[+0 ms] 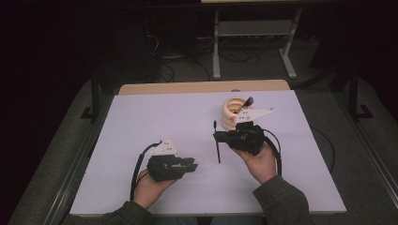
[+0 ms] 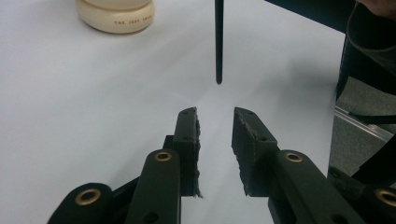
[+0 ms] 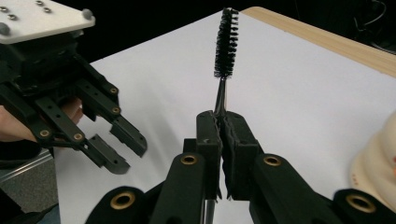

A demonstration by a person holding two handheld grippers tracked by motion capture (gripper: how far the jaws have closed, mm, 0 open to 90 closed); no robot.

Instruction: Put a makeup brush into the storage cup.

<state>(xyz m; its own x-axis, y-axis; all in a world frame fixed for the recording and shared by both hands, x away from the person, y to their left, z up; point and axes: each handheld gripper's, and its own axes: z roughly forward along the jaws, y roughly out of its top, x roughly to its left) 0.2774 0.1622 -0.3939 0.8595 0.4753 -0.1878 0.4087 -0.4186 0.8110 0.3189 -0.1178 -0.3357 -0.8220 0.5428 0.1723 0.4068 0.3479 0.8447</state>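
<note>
Holding: right tool (image 3: 223, 122) is clamped tight on the thin stem of a little black brush (image 3: 226, 44), jaws pressed together with the stem pinched between them, so that one's definitely grasping the brush.
Left tool: the left tool (image 2: 215, 116) is released, jaws parted with a clear gap and nothing in between.
Where the brush is: off the bench (image 1: 141, 122), carried in the right tool roughly mid-bench, just in front of the cream ridged pot (image 1: 233, 114).
Long axis: in the high view the brush runs near-far across the bench, with the bristle end past the jaws on the far side and the plain tail of the handle sticking out toward the person.
Key relation: from the left gripper view the handle tip hangs straight ahead of the open jaws, near but not touching, lined up with the gap. Left hand (image 1: 149, 186) is the free one, so my guess is a handoff or regrip would come from there.
Looks: slim dark rod handle, spiral bristle head like a mascara wand or tiny bottle brush. Looks light and a bit springy, I'd say.
Pot: has another dark stick poking out of it, can't tell what.
</note>
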